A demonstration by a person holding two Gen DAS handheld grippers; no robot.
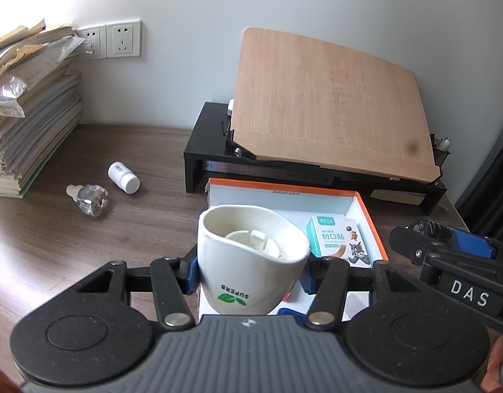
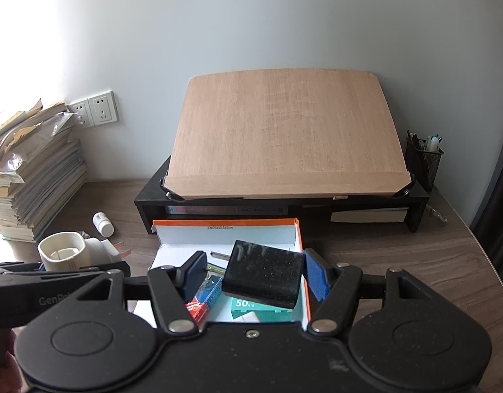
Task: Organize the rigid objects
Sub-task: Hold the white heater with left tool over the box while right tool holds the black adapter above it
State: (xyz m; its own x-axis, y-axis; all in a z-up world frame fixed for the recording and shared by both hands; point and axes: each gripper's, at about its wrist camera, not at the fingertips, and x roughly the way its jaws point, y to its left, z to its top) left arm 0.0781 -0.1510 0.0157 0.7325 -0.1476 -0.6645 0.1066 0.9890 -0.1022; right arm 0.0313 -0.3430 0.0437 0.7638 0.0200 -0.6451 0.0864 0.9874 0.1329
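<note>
Left wrist view: the left gripper (image 1: 251, 271) clamps a white cup (image 1: 251, 258) just above the near edge of an open orange-rimmed box (image 1: 362, 203).

Right wrist view: the right gripper (image 2: 251, 278) grasps a black block (image 2: 262, 273), tilted, over the box (image 2: 299, 229) interior. Judged best: lower each piece onto bare floor inside the box, clear of the cartons already there, before letting go.
</note>
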